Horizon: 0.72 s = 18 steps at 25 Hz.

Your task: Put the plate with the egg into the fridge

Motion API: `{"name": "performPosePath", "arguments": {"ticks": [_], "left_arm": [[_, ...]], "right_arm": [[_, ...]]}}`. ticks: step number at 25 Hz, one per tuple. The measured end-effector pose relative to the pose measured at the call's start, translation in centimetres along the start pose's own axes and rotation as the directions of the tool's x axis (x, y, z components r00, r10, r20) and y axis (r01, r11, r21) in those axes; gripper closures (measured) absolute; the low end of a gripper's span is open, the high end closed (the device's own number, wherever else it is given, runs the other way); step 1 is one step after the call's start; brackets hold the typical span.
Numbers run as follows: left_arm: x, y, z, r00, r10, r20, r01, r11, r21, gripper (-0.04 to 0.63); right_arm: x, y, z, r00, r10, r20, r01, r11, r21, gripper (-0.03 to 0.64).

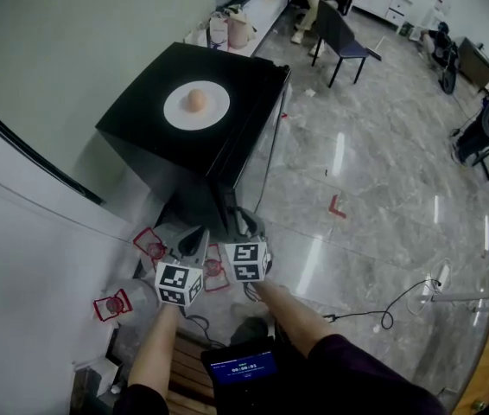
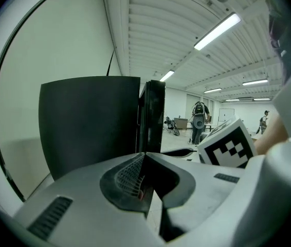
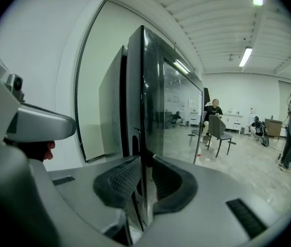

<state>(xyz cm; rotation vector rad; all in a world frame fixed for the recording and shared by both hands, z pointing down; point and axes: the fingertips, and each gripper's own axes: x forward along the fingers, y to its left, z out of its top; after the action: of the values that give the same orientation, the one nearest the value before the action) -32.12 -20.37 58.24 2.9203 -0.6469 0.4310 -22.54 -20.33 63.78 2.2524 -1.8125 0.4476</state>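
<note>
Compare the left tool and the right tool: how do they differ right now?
The left tool has its jaws together on nothing, while the right tool has its jaws closed on the edge of the fridge door. The left tool hangs short of the fridge; the right tool is at it. Both sit side by side, low in front of it, far from the plate on top.

fridge (image 1: 136, 121): you have one
plate (image 1: 175, 115): one
egg (image 1: 196, 100): one
chair (image 1: 348, 46): one
grippers: two, left gripper (image 2: 144, 157) and right gripper (image 3: 144, 164)
</note>
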Motion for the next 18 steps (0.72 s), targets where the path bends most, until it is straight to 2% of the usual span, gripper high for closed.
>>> {"name": "performPosePath", "arguments": {"ticks": [3, 6, 12, 15, 18], "left_arm": [[1.6, -0.9, 0.2, 0.998, -0.056, -0.003, 0.056, 0.998, 0.021, 0.584], [4.1, -3.7, 0.7, 0.989, -0.147, -0.004, 0.147, 0.987, 0.070, 0.584], [10.3, -13.5, 2.7, 0.947, -0.322, -0.016, 0.318, 0.925, 0.209, 0.584], [12.8, -17.3, 3.3, 0.928, -0.371, -0.032, 0.367, 0.899, 0.241, 0.584], [14.5, -20.0, 3.6, 0.920, -0.390, -0.039, 0.387, 0.888, 0.247, 0.584]], "right_arm": [[-2.2, -2.9, -0.4, 1.000, -0.009, 0.028, 0.009, 1.000, 0.014, 0.551], [-4.2, -6.2, -1.5, 0.998, 0.044, 0.037, -0.044, 0.999, 0.004, 0.555], [-7.5, -13.1, -2.9, 0.992, 0.125, 0.023, -0.125, 0.992, -0.007, 0.563], [-8.3, -16.0, -3.3, 0.991, 0.137, 0.005, -0.137, 0.990, -0.032, 0.565], [-9.2, -18.8, -3.6, 0.994, 0.107, -0.010, -0.107, 0.993, -0.047, 0.566]]}}
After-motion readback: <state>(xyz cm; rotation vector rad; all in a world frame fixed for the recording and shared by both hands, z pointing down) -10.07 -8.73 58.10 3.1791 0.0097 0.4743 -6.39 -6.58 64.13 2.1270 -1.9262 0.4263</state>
